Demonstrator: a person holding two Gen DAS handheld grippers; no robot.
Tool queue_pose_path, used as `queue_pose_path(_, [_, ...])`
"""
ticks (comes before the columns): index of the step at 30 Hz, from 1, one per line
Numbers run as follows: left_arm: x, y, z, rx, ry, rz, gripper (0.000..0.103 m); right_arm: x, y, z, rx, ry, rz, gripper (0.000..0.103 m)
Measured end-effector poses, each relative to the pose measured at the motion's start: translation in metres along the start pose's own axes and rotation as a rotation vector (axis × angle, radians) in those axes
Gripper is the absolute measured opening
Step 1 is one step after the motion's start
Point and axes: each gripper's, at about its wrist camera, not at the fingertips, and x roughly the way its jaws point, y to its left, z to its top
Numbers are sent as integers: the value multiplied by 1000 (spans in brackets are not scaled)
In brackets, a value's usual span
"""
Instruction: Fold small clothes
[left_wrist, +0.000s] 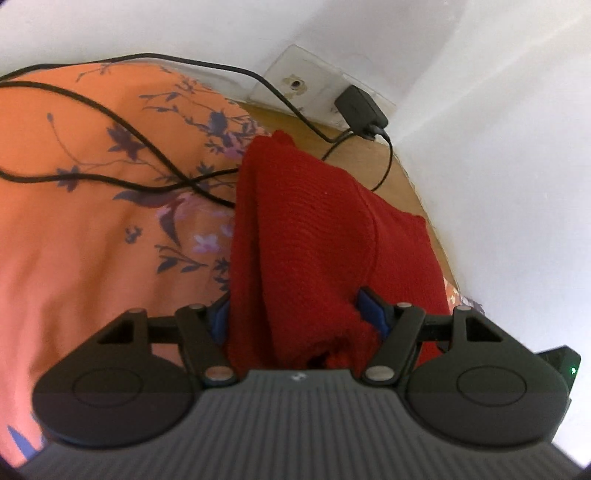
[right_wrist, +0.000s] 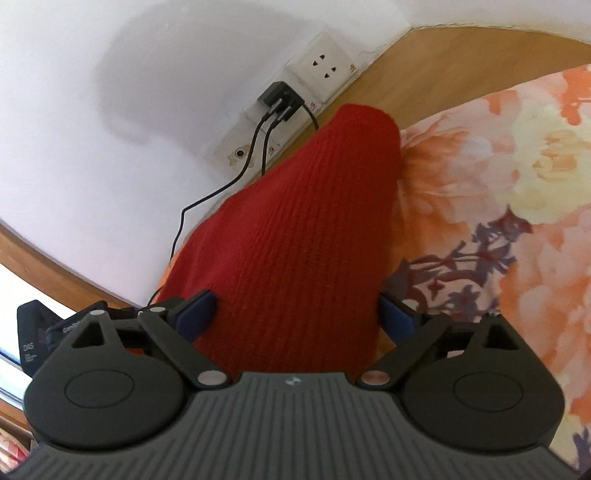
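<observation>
A red knit garment (left_wrist: 314, 229) rises from my left gripper (left_wrist: 297, 314) toward the wall, over an orange floral bedsheet (left_wrist: 92, 229). The blue pads (left_wrist: 373, 308) press on a bunched fold of it, so that gripper is shut on the cloth. In the right wrist view the same red garment (right_wrist: 303, 221) fills the gap of my right gripper (right_wrist: 297, 315). Its blue pads (right_wrist: 199, 314) stand wide apart, and the flat cloth runs on behind the left finger. This gripper is open around the cloth.
Black cables (left_wrist: 110, 122) lie across the sheet and run to a charger (left_wrist: 360, 110) in a wall socket plate (right_wrist: 325, 70). A wooden bed edge (right_wrist: 461, 62) meets the white wall (left_wrist: 498, 166). Pale floral bedding (right_wrist: 517, 184) lies to the right.
</observation>
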Motion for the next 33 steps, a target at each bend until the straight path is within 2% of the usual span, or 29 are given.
queue_pose_path(7, [11,8,0,-29,3,-28,73,15,-12,-1,96,22,67,99])
queue_pose_path(11, [13,14,0,-33,4,-59,72,16,-9,-5,116,5,68,98])
queue_pose_path(13, [11,18,-1,-31,1,-80,70,13,-4,-9,123,-20,51,95])
queue_pose_path(18, [8,24,1,-18,6,-142,57,1,19,-19,135,-107,-9,78])
queue_pose_path(21, [3,23,3,7,14,-157,51,-9,34,-23,152,-153,-11,72])
queue_pose_path(25, [-14,19,8,36,9,-214,46,-27,53,-35,148,-201,-3,70])
queue_pose_path(33, [-46,3,0,92,19,-283,45,-65,81,-62,159,-277,13,70])
